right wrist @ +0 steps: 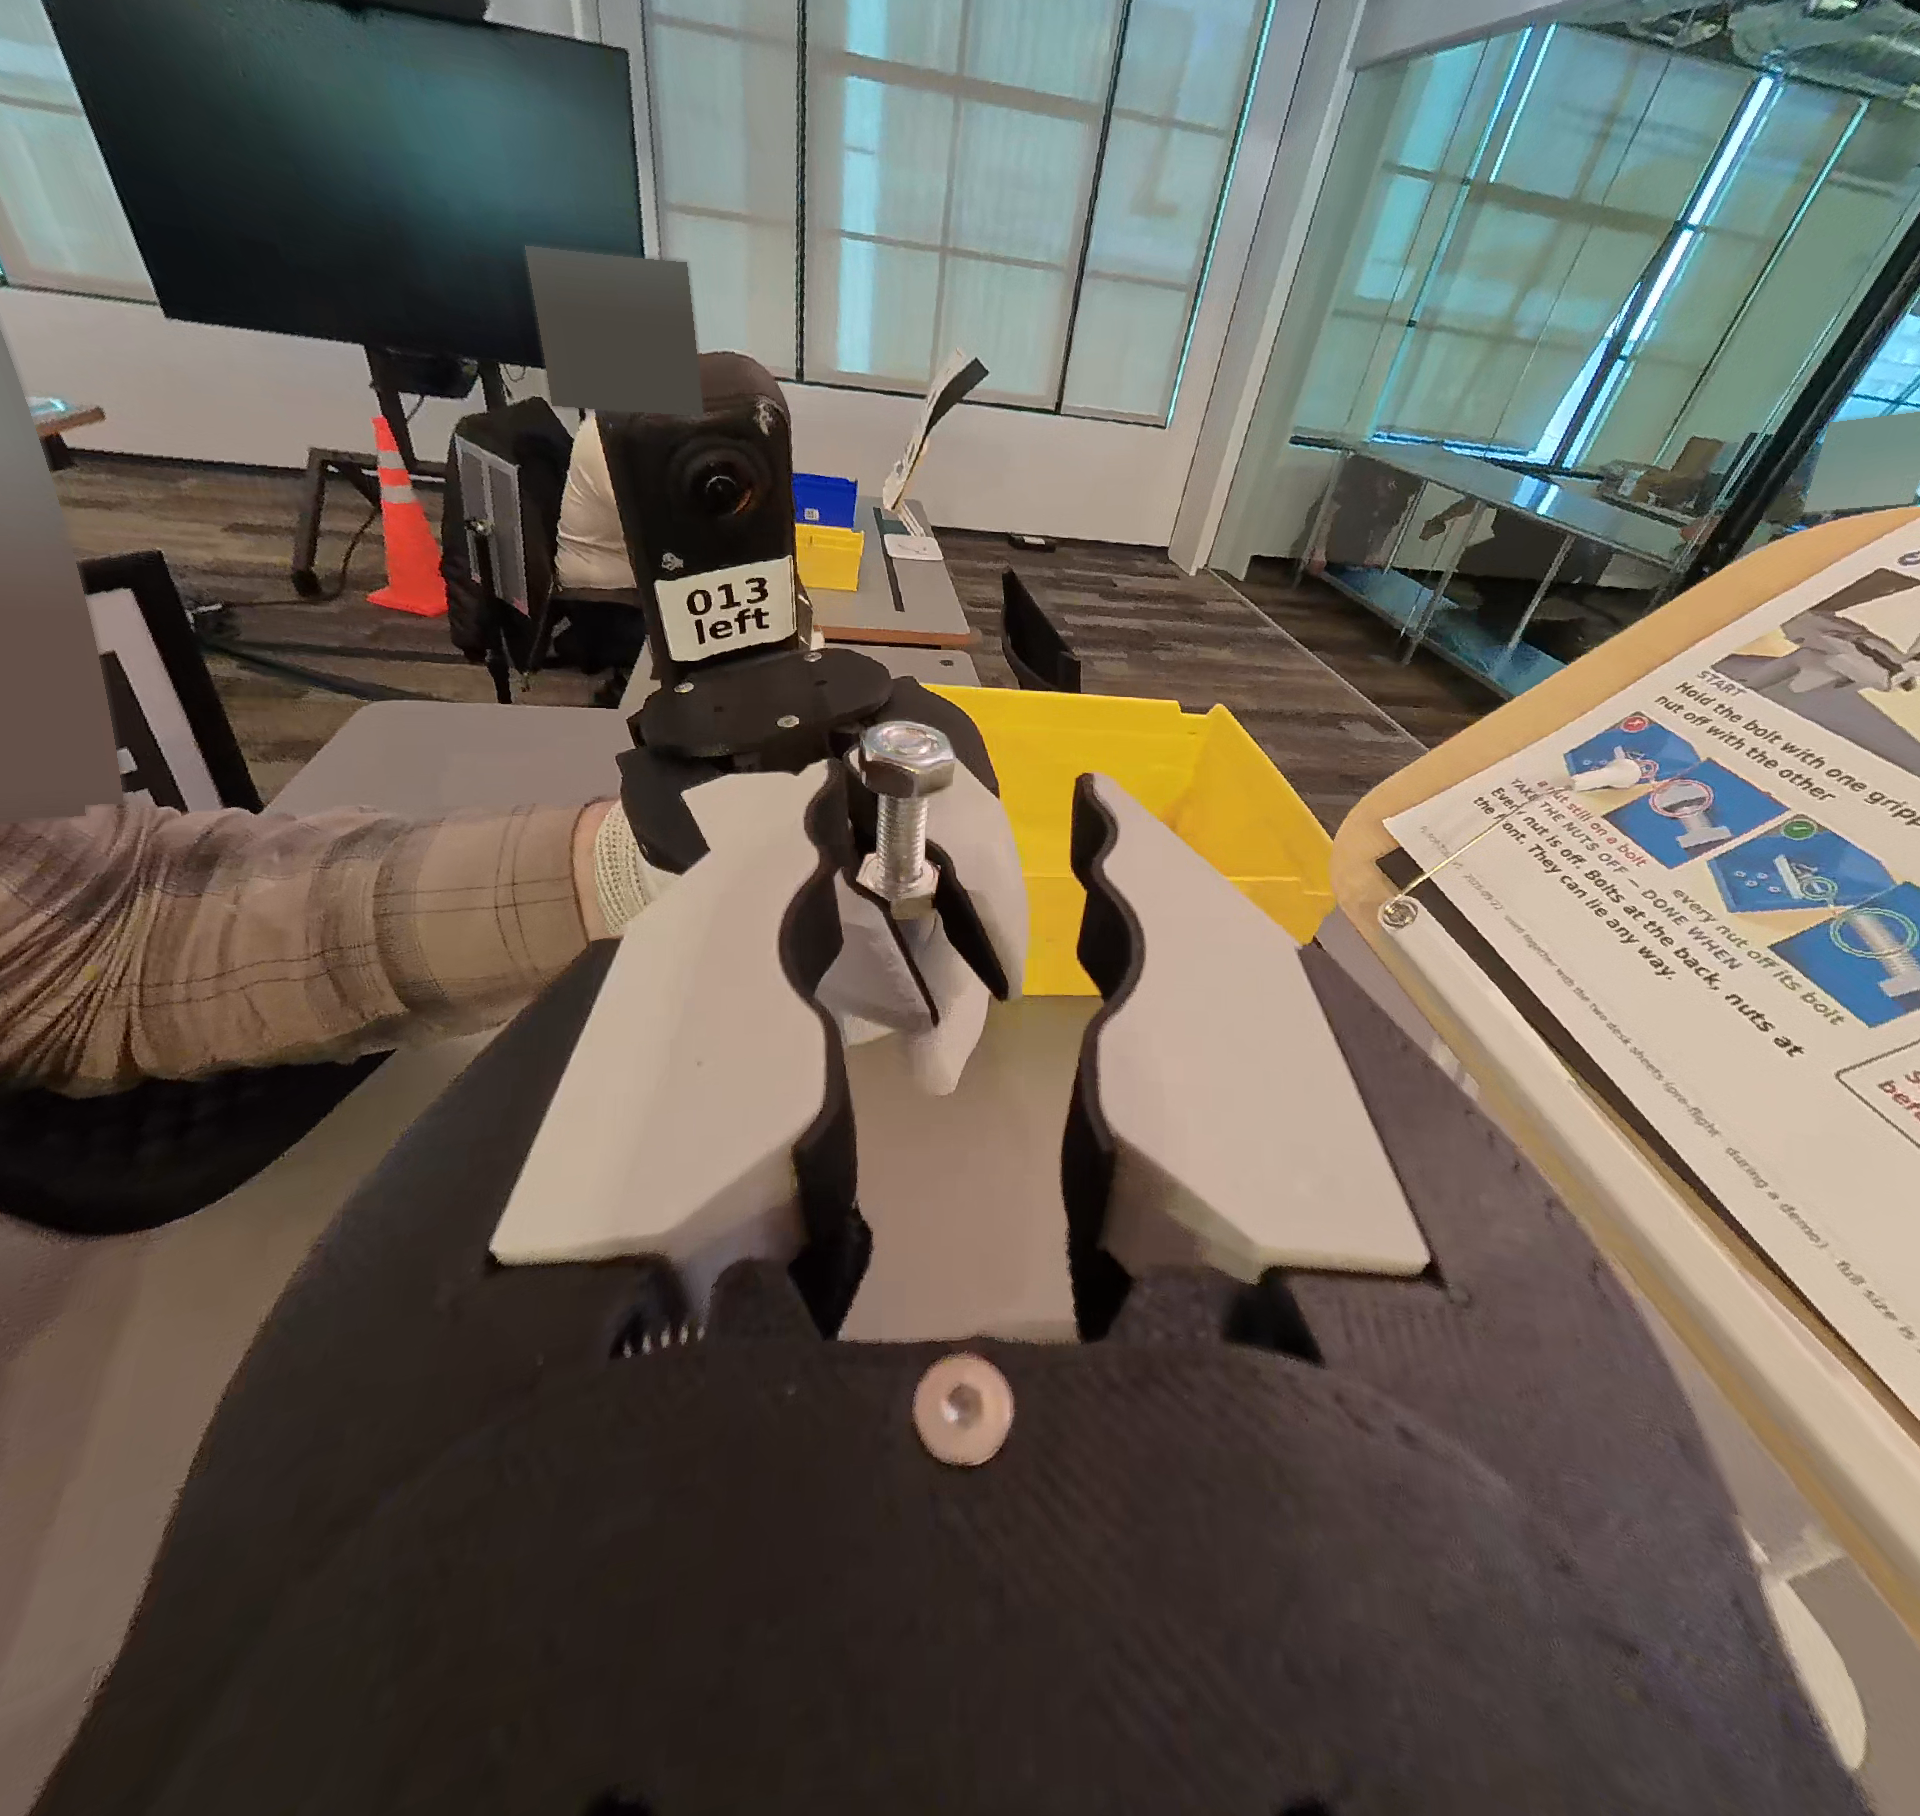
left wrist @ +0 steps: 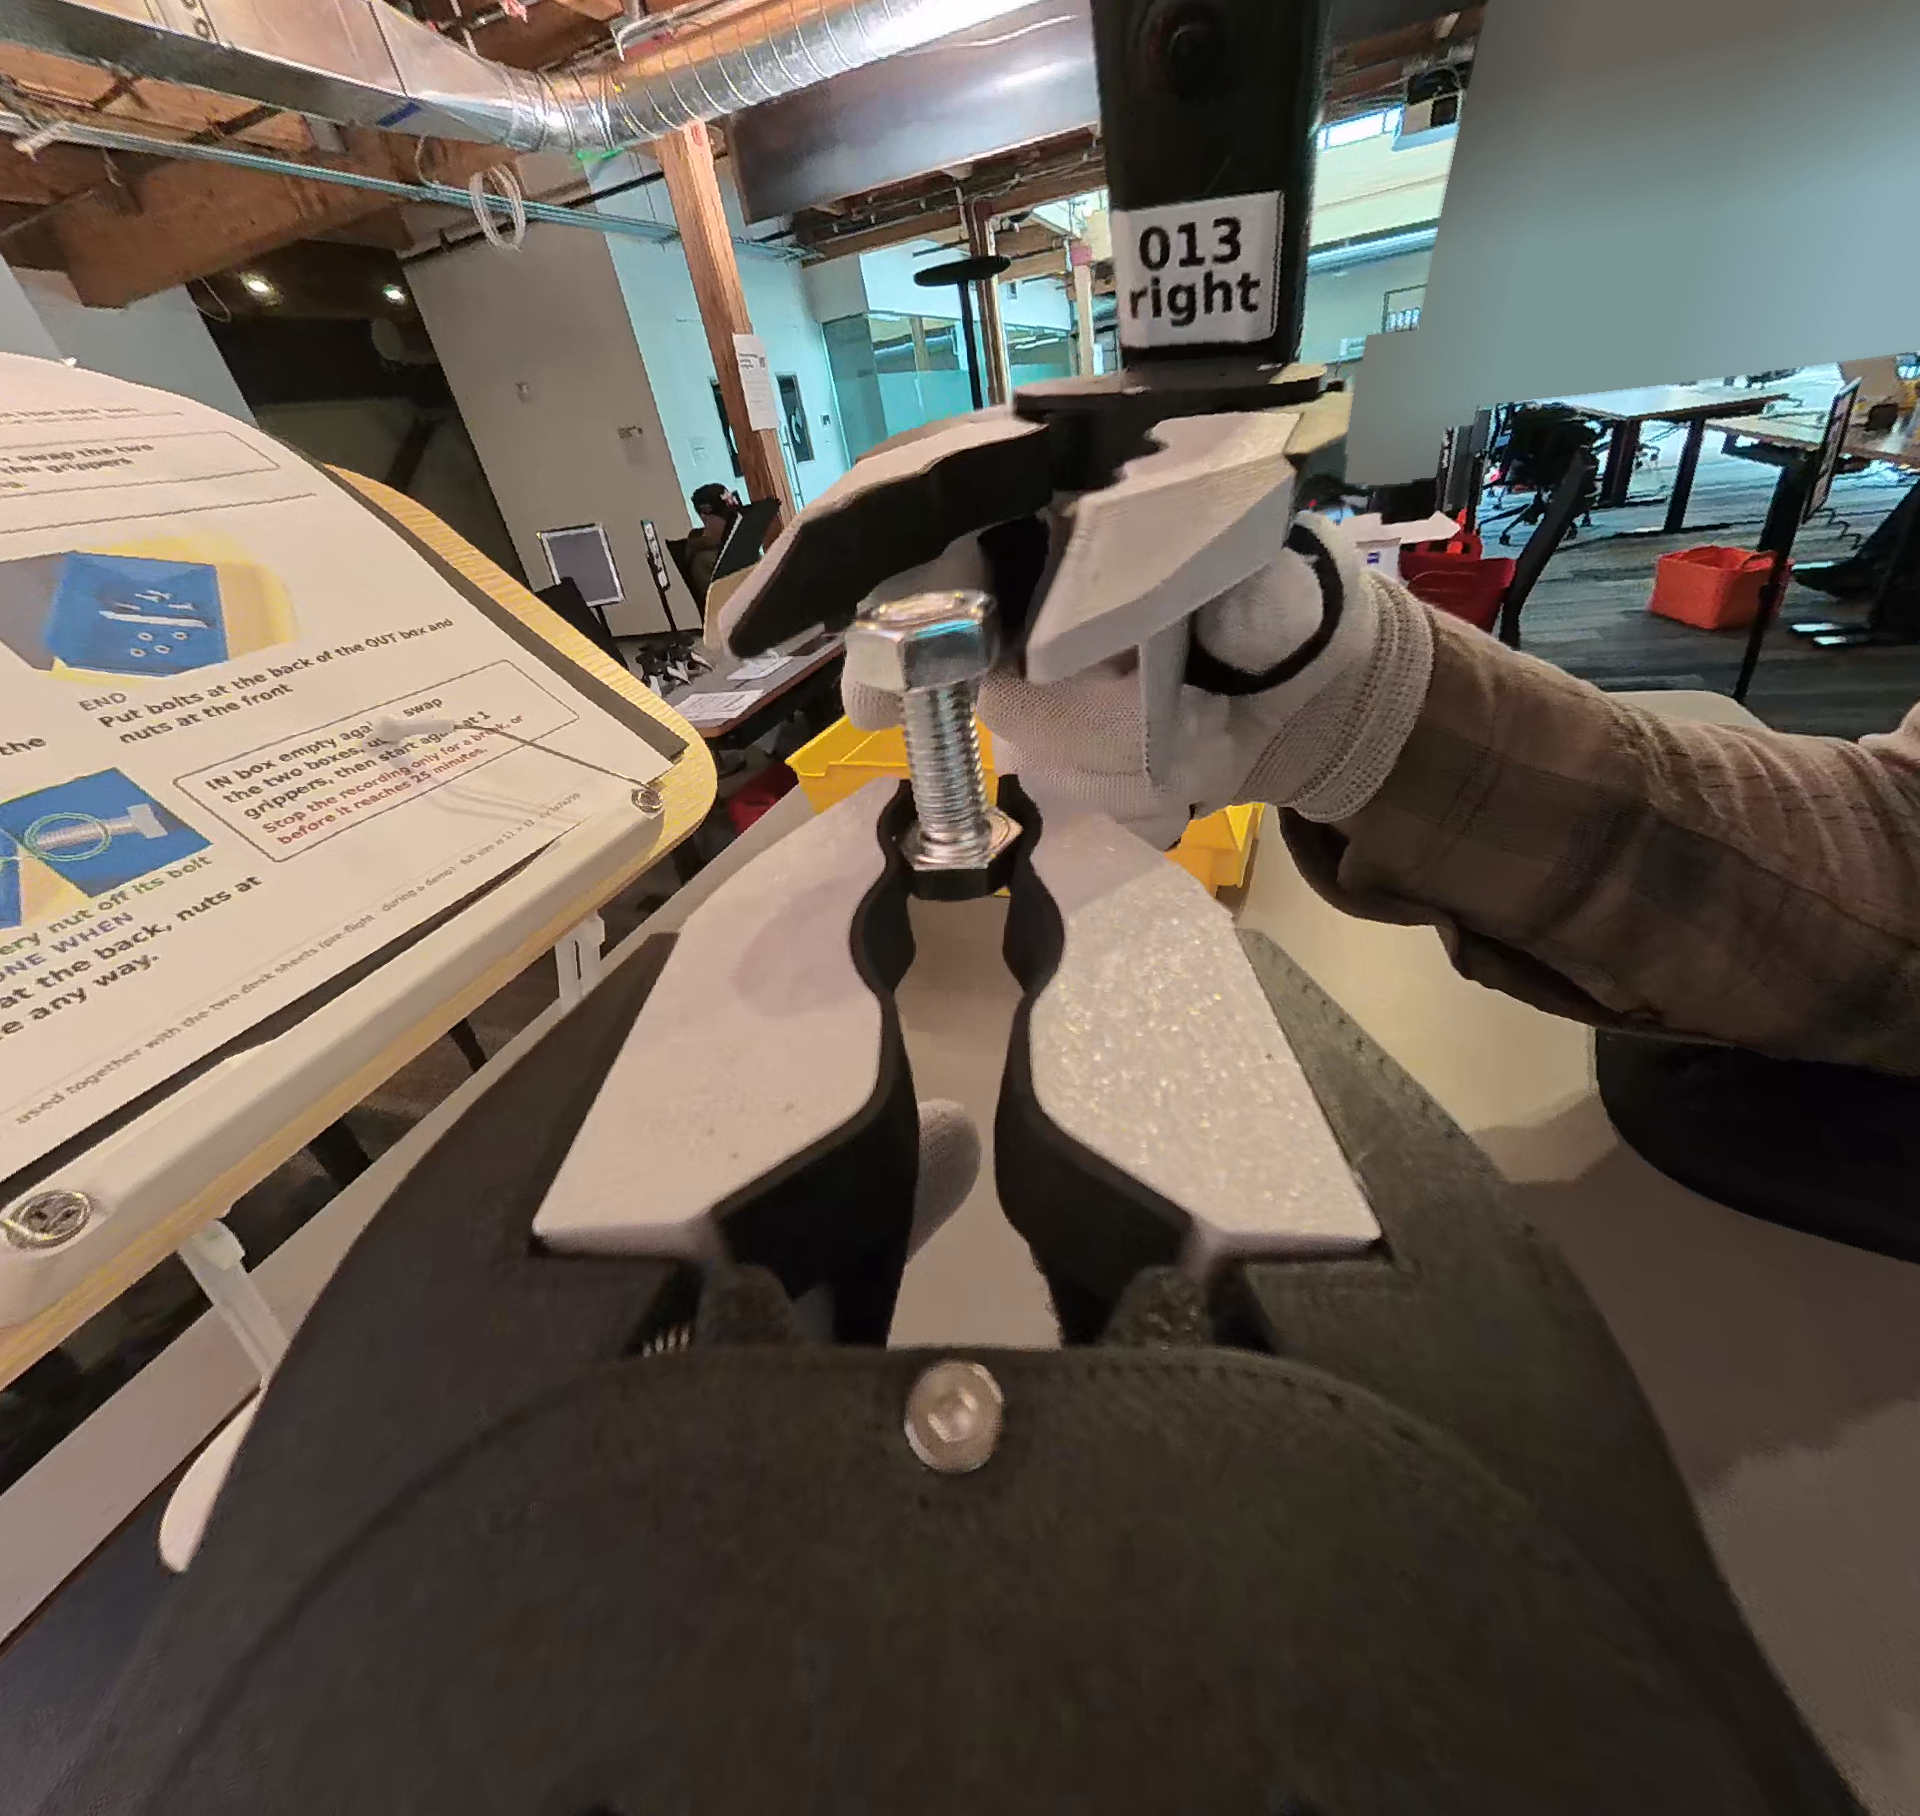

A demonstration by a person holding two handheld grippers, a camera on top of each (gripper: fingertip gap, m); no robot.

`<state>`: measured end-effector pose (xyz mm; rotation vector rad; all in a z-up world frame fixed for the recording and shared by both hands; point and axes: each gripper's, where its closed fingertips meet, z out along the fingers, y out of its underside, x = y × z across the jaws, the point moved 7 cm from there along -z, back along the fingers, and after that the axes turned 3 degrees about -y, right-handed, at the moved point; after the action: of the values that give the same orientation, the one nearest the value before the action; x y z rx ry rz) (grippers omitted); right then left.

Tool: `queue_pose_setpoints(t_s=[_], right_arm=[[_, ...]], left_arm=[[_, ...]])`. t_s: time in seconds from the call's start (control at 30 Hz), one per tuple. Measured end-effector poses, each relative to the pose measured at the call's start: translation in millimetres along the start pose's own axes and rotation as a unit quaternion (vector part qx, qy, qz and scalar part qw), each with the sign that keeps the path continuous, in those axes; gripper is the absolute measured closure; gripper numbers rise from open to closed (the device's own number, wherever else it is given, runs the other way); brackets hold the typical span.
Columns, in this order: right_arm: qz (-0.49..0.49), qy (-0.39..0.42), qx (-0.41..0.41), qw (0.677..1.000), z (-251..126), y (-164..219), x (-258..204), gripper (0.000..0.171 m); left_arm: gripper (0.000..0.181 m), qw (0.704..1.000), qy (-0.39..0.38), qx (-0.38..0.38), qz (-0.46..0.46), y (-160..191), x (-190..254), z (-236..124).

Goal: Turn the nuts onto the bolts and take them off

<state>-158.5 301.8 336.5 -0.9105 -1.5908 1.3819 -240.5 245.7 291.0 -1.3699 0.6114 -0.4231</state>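
A silver bolt [left wrist: 940, 738] stands upright, hex head [left wrist: 920, 639] on top. A silver nut [left wrist: 951, 847] sits low on its thread. My left gripper [left wrist: 951, 816] is shut on the nut at its fingertip notch and holds the pair above the table. My right gripper [left wrist: 914, 623] is open, its two fingers spread either side of the bolt head without touching it. In the right wrist view my right gripper [right wrist: 961, 810] shows a wide gap, with the bolt [right wrist: 899, 831] and nut [right wrist: 899, 888] just left of centre, held by the left gripper [right wrist: 914, 925].
A yellow bin [right wrist: 1143, 790] stands on the grey table [right wrist: 468, 748] behind the bolt. An instruction board [left wrist: 260, 727] on a wooden stand leans close on one side, also in the right wrist view [right wrist: 1662, 883]. A white-gloved hand [left wrist: 1247, 686] holds the right gripper. There is about 4 centimetres between the tips of the two grippers.
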Motion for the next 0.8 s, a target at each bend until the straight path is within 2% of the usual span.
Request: queue_pose_setpoints(t_s=[0.03,0.07,0.17,0.37,0.53,0.6,0.8], right_arm=[[0.002,0.007,0.003,1.0,-1.8,0.2,2.5,0.129],[0.008,0.017,0.013,1.0,-5.4,-0.2,7.3,0.123],[0.053,0.025,0.055,0.997,-20.1,1.8,23.0,0.123],[0.007,-0.012,0.038,0.999,-1.2,-5.5,-1.3,0.118],[0.026,0.015,0.059,0.998,-12.9,1.4,15.8,0.122],[0.016,-0.001,0.067,0.998,-17.1,-0.3,12.5,0.117],[0.001,-0.001,0.051,0.999,-1.3,1.3,4.9,0.117]], left_arm=[[0.167,1.0,0.004,0.006,-0.002,-1.5,0.6,-0.7],[0.167,1.0,0.008,0.013,-0.005,-3.0,1.0,-1.7],[0.167,1.0,0.008,0.021,-0.003,-5.5,0.4,-4.3],[0.167,1.0,0.011,0.01,-0.004,-1.6,1.7,-0.9],[0.167,1.0,0.01,0.013,-0.004,-3.3,0.7,-3.2],[0.167,1.0,0.006,0.011,-0.001,-3.8,0.0,-3.8],[0.167,1.0,0.009,0.005,-0.001,-1.4,0.9,-2.3]])
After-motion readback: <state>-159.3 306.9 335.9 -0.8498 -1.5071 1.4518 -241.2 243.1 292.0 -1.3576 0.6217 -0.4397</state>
